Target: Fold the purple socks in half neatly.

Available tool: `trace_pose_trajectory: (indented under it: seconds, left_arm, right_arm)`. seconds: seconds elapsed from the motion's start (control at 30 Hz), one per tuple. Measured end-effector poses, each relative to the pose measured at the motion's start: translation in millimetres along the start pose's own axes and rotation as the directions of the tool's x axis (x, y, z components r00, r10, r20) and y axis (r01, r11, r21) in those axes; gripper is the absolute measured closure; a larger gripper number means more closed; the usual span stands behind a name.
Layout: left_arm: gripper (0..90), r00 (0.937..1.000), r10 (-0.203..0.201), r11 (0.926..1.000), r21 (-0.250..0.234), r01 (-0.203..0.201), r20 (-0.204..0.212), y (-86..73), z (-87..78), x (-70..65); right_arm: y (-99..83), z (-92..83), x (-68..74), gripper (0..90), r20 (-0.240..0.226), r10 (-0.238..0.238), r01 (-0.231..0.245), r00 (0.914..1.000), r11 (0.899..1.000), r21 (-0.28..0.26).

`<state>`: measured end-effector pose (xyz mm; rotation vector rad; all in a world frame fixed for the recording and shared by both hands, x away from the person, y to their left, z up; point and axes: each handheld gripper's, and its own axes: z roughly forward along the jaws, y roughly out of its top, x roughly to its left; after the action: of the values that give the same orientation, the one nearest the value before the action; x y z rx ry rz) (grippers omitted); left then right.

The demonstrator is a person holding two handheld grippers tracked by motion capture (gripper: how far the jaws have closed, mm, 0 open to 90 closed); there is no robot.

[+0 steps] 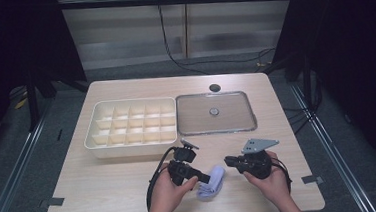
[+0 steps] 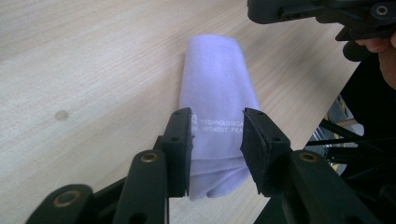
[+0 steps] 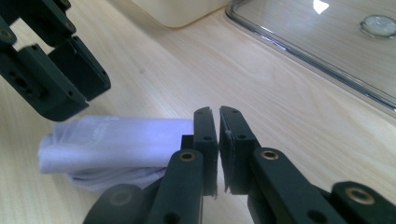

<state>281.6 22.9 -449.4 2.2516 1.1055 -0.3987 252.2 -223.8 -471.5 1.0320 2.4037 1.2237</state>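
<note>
A folded lavender cloth (image 1: 212,183) (image 2: 217,79) (image 3: 116,137) with small white print lies on the wooden table near the front edge, between the person's two hands. My left gripper (image 1: 202,177) (image 2: 217,116) is open, one jaw on each side of the cloth's near end, and the pads do not squeeze it. My right gripper (image 1: 227,159) (image 3: 218,112) hovers just right of the cloth's other end. Its jaws are almost together with a thin slit and nothing between them. The left gripper (image 3: 60,79) also appears in the right gripper view, and the right gripper (image 2: 317,11) in the left gripper view.
A cream box (image 1: 93,140) (image 3: 177,14) divided into several compartments stands at the back left. Beside it on the right lies a clear lid (image 1: 182,117) (image 3: 289,44) with a round knob. The table's front edge runs close behind the hands.
</note>
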Motion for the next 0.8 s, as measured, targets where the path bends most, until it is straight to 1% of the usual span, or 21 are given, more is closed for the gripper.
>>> trace_pose_trajectory:
  seconds: [0.1,0.13,0.23,0.33,0.37,0.43,0.47,0.5,0.7,0.8]
  left_arm:
    - [58.4,1.0000,-0.002,0.9996,0.030,0.001,0.003,5.3,1.3,4.9]
    - [58.0,0.9999,-0.015,0.9994,0.031,0.015,0.005,6.5,3.1,5.8]
    - [56.6,0.9998,-0.019,0.9989,0.042,0.019,0.007,9.5,7.9,8.6]
    - [55.3,0.9992,-0.035,0.9980,0.053,0.033,0.022,11.6,12.8,9.6]
    - [54.3,0.9989,-0.041,0.9978,0.053,0.040,0.023,11.8,14.9,9.2]
    - [53.1,0.9988,-0.041,0.9974,0.061,0.039,0.027,12.4,17.1,9.3]
    - [52.5,0.9980,-0.056,0.9972,0.052,0.054,0.030,12.3,19.4,8.4]
    - [51.6,0.9983,-0.048,0.9970,0.063,0.046,0.033,12.7,19.7,9.2]
    - [48.0,0.9978,-0.052,0.9958,0.077,0.048,0.041,11.8,21.2,8.4]
    - [47.6,0.9968,-0.069,0.9952,0.071,0.066,0.041,10.2,22.9,6.0]
  right_arm:
    - [-2.9,-0.1,-3.5,84.3,0.008,0.011,-0.011,0.9999,1.000,0.009]
    - [-3.7,-0.2,-4.7,84.2,0.014,0.007,-0.008,0.9999,1.000,0.012]
    - [-5.6,-0.1,-7.2,83.8,0.016,0.014,-0.014,0.9998,1.000,0.015]
    - [-7.9,-0.1,-9.5,83.5,0.022,0.021,-0.022,0.9995,0.999,0.023]
    - [-8.7,-0.1,-10.1,83.4,0.023,0.026,-0.027,0.9994,0.999,0.024]
    - [-10.1,-0.1,-11.8,83.1,0.023,0.027,-0.027,0.9994,0.999,0.026]
    - [-10.5,-0.2,-12.1,83.1,0.023,0.030,-0.030,0.9993,0.999,0.027]
    - [-11.1,-0.4,-12.7,83.1,0.025,0.030,-0.031,0.9992,0.999,0.030]
    - [-12.4,-1.4,-13.6,83.1,0.020,0.029,-0.029,0.9994,0.999,0.029]
    - [-12.6,-1.5,-12.2,82.9,0.014,0.024,-0.025,0.9996,0.999,0.033]
